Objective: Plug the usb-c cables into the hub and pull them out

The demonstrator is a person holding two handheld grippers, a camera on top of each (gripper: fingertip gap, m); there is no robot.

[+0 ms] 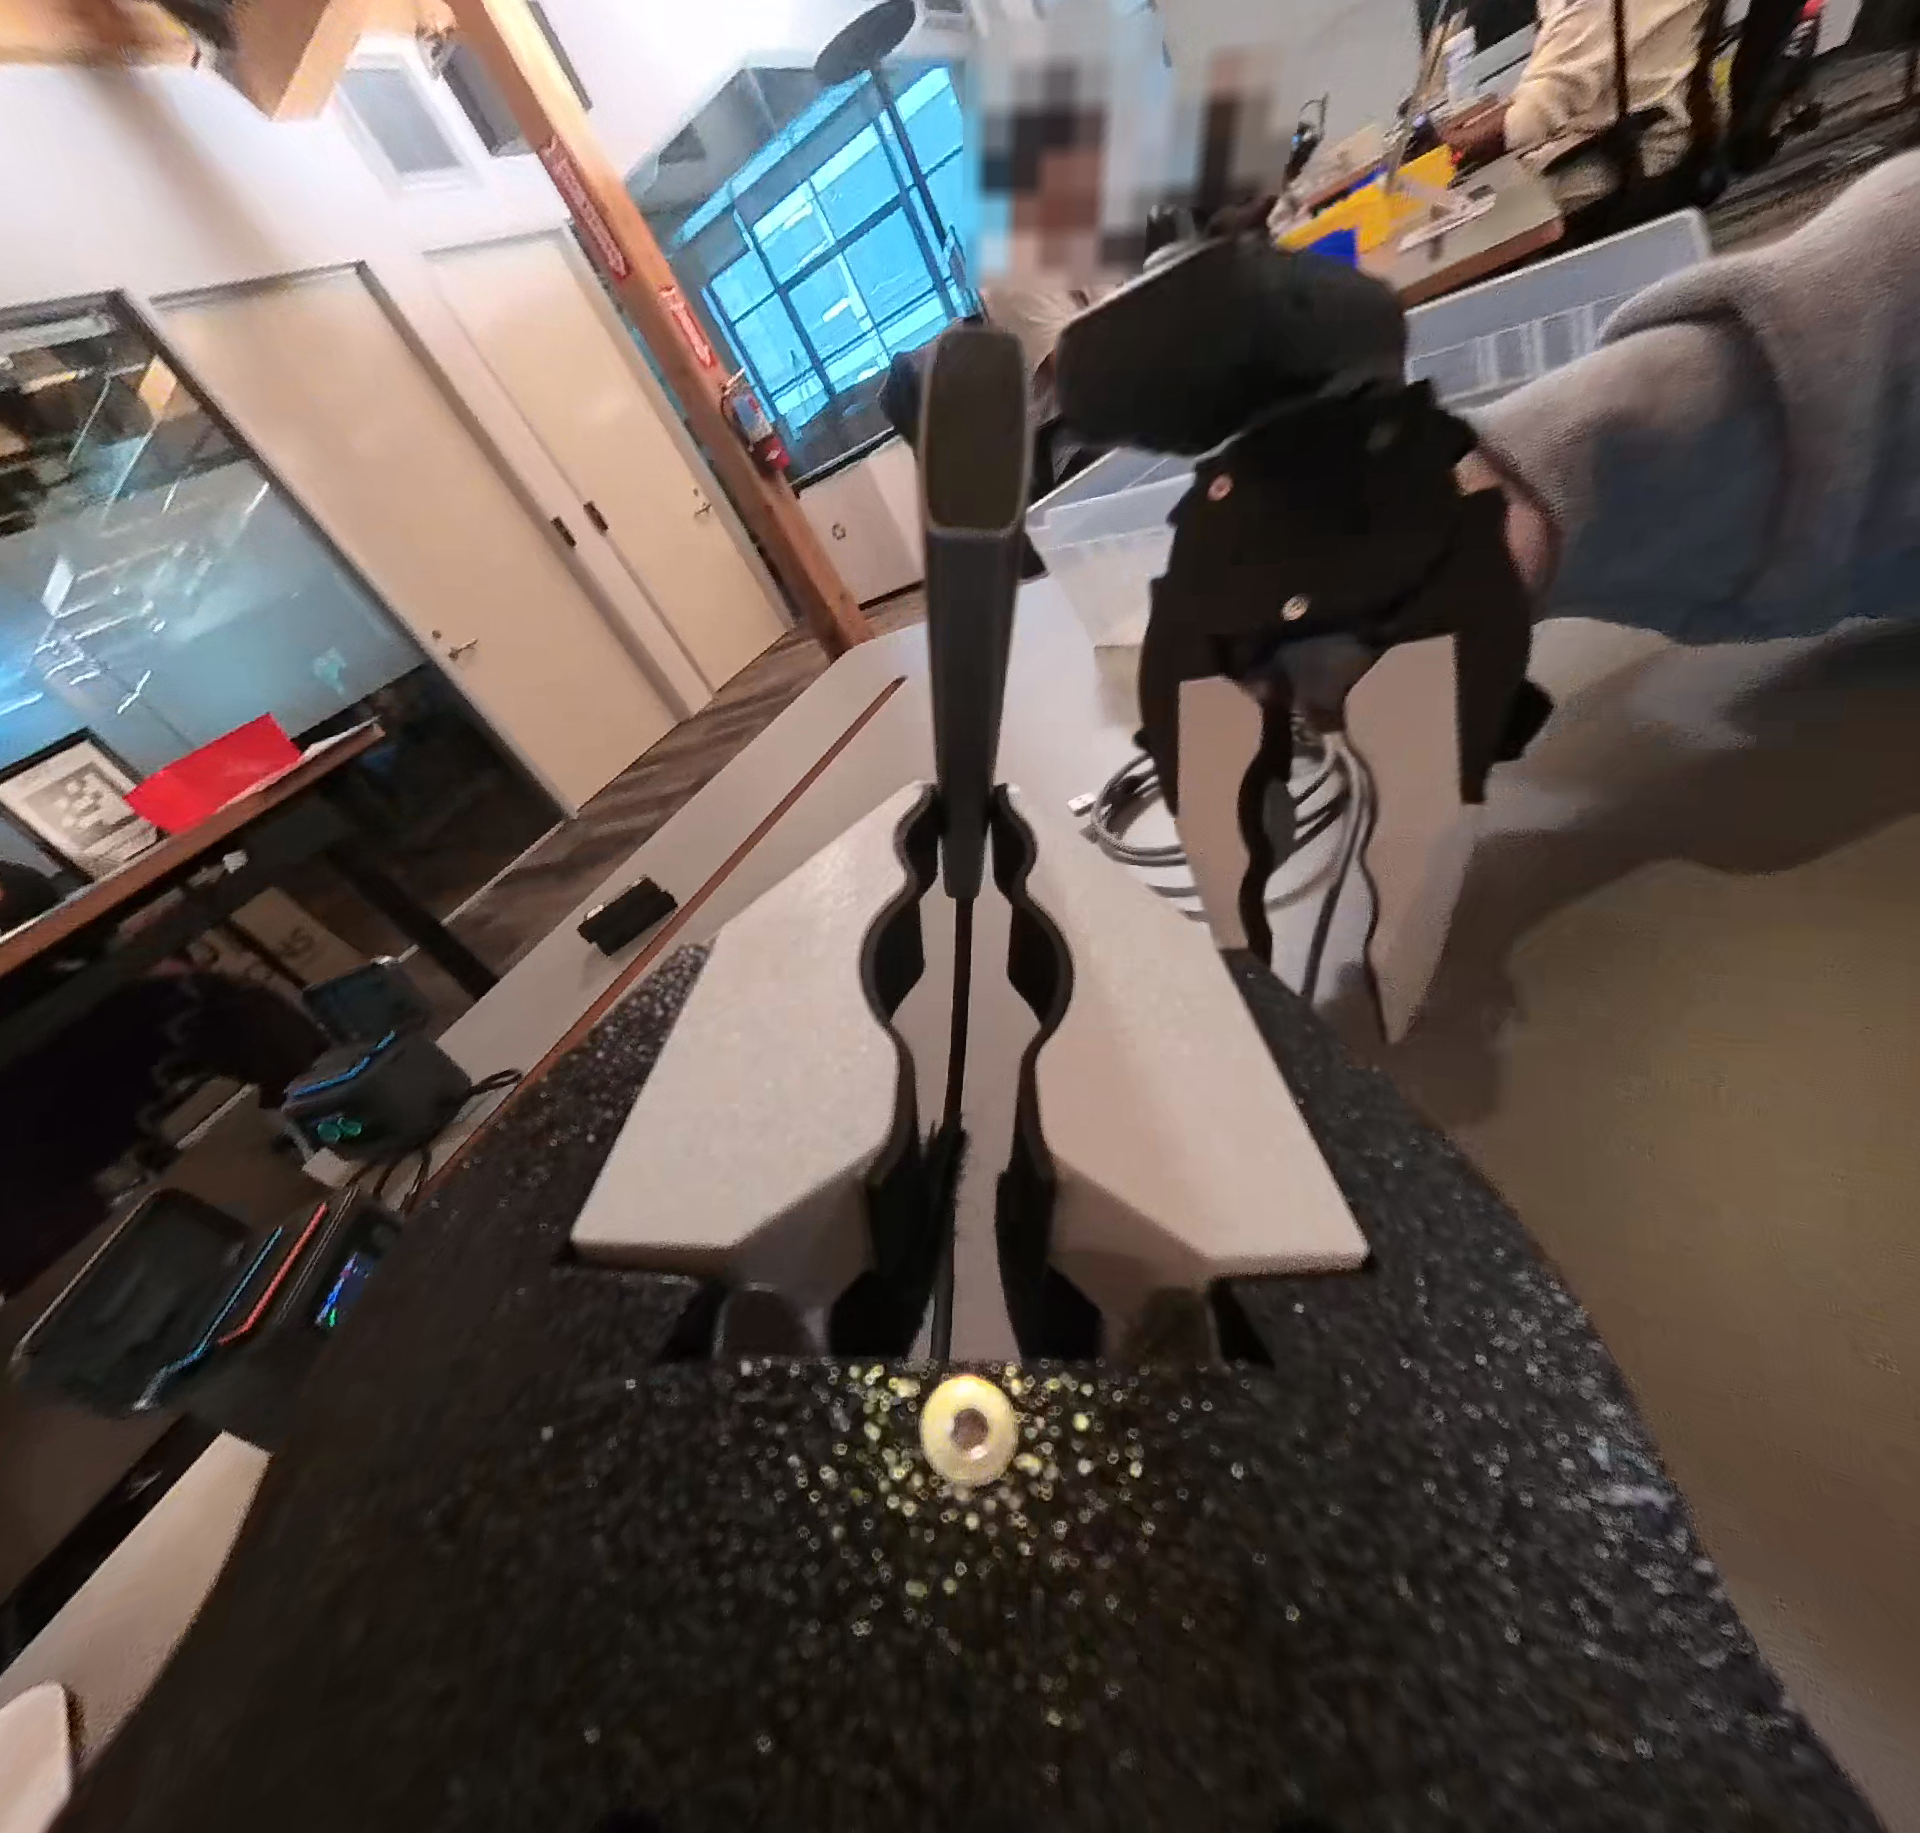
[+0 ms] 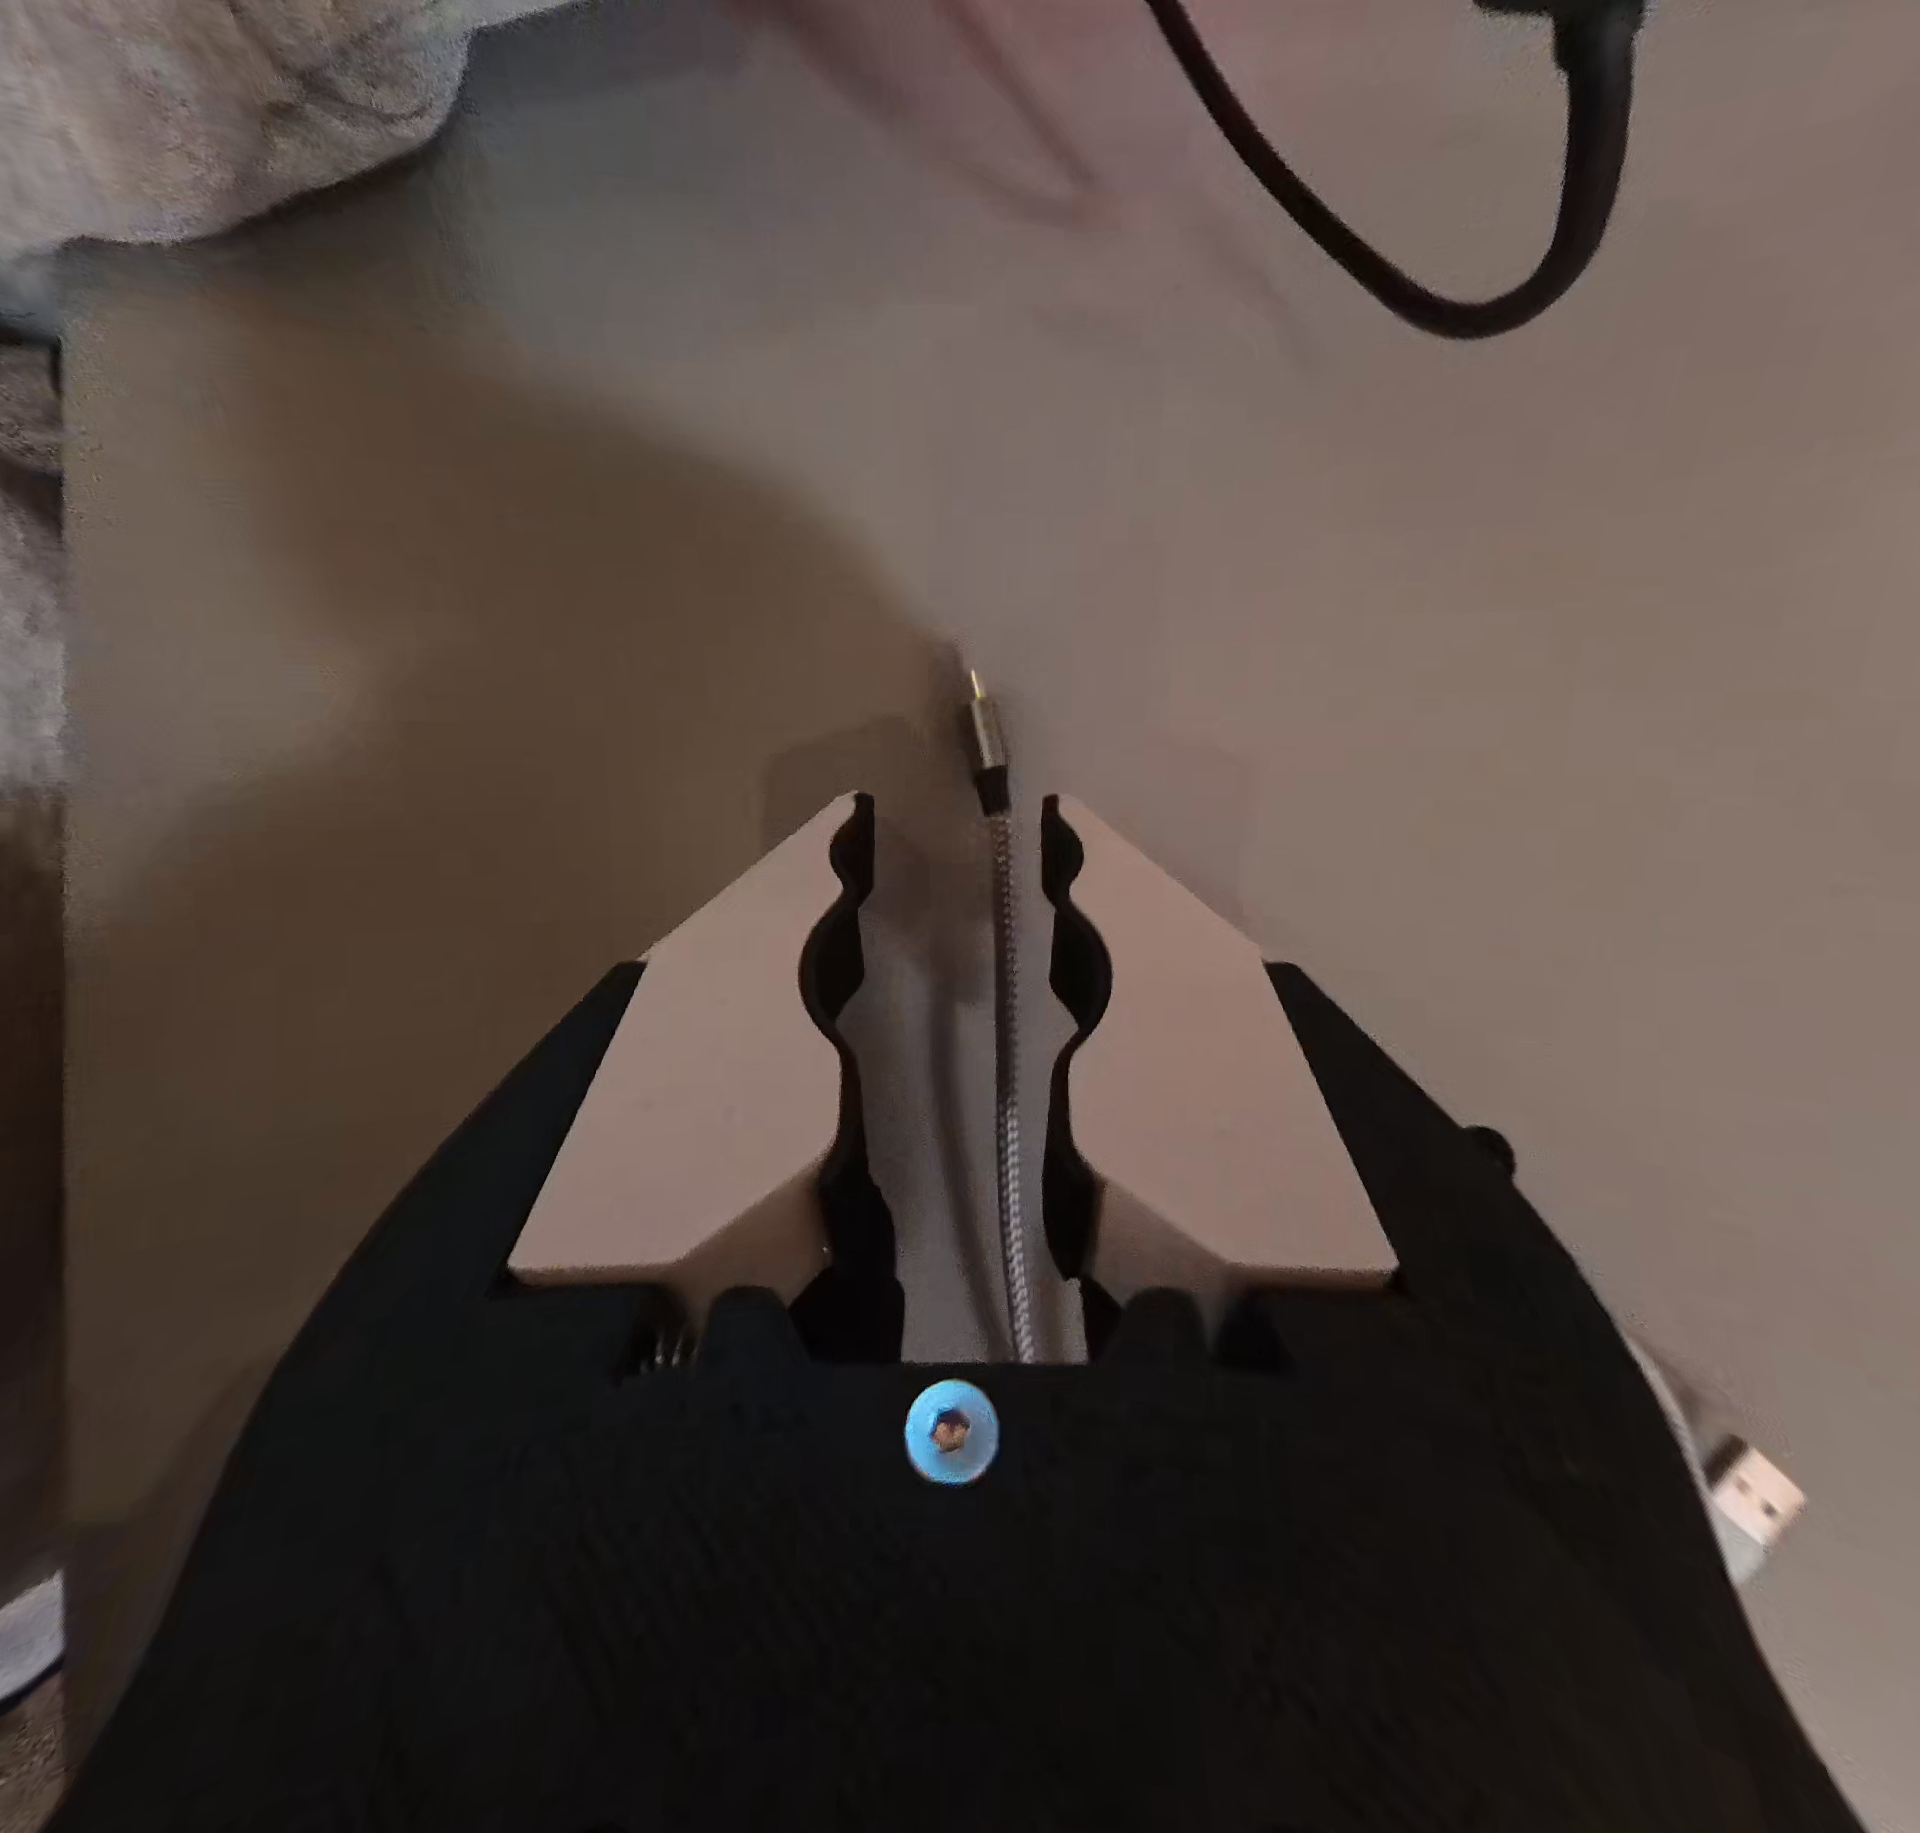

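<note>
Left tool (image 1: pixel 971 827) grips hub (image 1: pixel 971 536); right tool (image 2: pixel 956 807) straddles cable (image 2: pixel 1003 1056).

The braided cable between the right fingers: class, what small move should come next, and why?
Probably close the right hand-held gripper on the braided cable just behind its plug. The jaws stand open around the cable lying on the table, while the left hand-held gripper already holds the hub upright.

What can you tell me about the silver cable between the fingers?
The silver cable looks braided, like woven metal thread. It ends in a slim shiny plug with a small bare tip, pointing away from the camera. It lies fairly straight on the tan table, running between the right gripper fingers, close to the right-hand one. The fingers stand apart, not squeezing it.
</note>
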